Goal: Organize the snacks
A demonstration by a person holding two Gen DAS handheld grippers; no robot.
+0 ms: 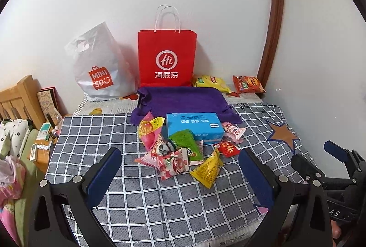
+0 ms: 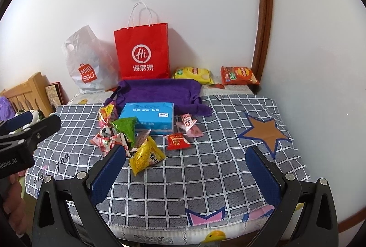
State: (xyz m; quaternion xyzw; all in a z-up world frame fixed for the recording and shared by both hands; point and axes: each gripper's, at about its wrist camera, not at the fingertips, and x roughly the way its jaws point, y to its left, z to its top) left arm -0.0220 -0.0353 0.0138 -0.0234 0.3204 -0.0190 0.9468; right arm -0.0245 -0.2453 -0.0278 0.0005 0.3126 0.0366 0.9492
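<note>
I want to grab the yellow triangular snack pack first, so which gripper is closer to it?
Left, narrowly. The yellow triangular pack lies just ahead between the left gripper's open fingers; the right gripper sits back with it beside its left finger.

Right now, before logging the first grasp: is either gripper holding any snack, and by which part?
Nothing is held. The left gripper and right gripper are both open, short of the snacks.

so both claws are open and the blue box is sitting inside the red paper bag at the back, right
Not quite. Both the left claw and the right claw are open, but the blue box lies on the checked cloth among the snack packets, in front of the red paper bag. The left wrist view shows it.
</note>
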